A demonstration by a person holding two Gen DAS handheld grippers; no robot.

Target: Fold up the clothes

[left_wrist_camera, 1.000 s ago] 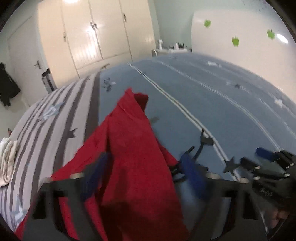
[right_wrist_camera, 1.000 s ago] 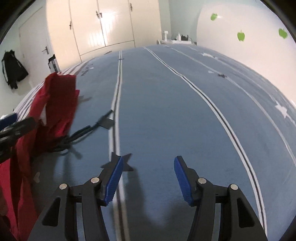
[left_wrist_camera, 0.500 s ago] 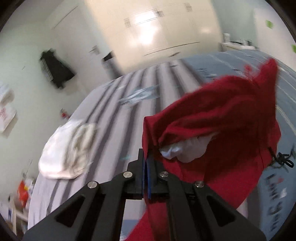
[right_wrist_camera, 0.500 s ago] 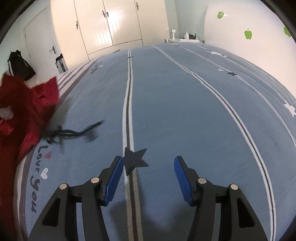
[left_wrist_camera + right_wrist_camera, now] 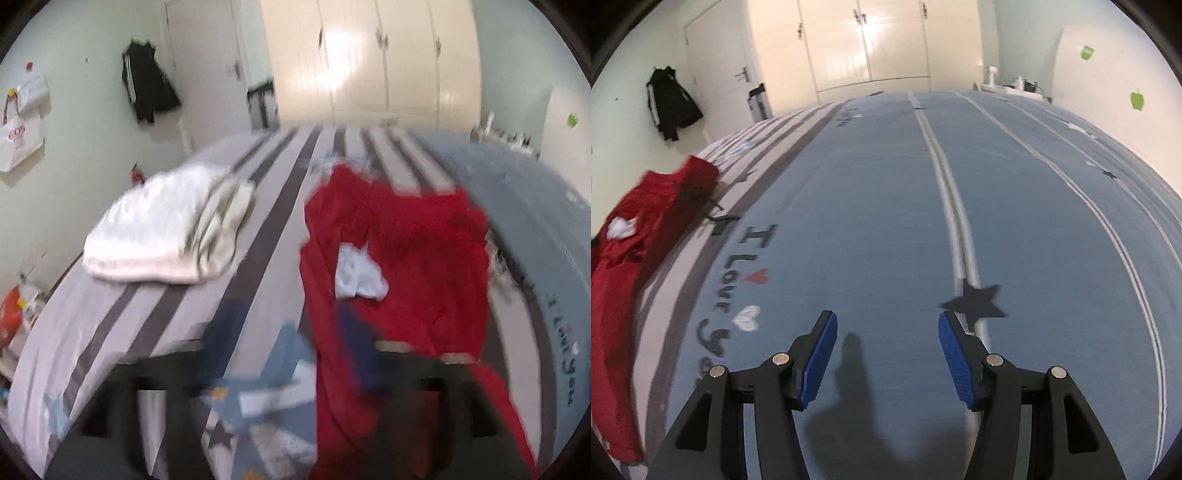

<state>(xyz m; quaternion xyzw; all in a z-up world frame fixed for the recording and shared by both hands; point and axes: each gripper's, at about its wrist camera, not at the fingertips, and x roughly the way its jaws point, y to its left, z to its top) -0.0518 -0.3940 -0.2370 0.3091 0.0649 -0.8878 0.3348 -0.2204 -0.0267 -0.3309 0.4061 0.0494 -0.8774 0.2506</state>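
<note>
**Kid:** Where is the red top (image 5: 406, 258) now?

**Helper:** It lies in a heap on the bed (image 5: 166, 332), on the striped part, just beside the blue part. A white tag (image 5: 358, 275) shows in the middle of it. In the right view you see it far off to the left side.

**Kid:** Is your left claw (image 5: 291, 354) holding it?

**Helper:** No. Its jaws are opening right now. The view is very blurry, but the red cloth hangs over one finger (image 5: 356, 347) and I see nothing pinched.

**Kid:** And the right claw (image 5: 886, 354)?

**Helper:** Its jaws stand partly apart with nothing between them. It hangs over bare blue sheet, well apart from the top.

**Kid:** So what should you do?

**Helper:** I think you should let the cloth slide off that finger, so it does not drag. Then lay the top flat before you fold. Bring your right claw over to it. Grab two corners, one in each claw, and pull gently so the lumps go away.

**Kid:** What about the white pile (image 5: 166, 229)?

**Helper:** It sits near the top, on the left. Keep the red top away from it, so you do not knock it.
</note>
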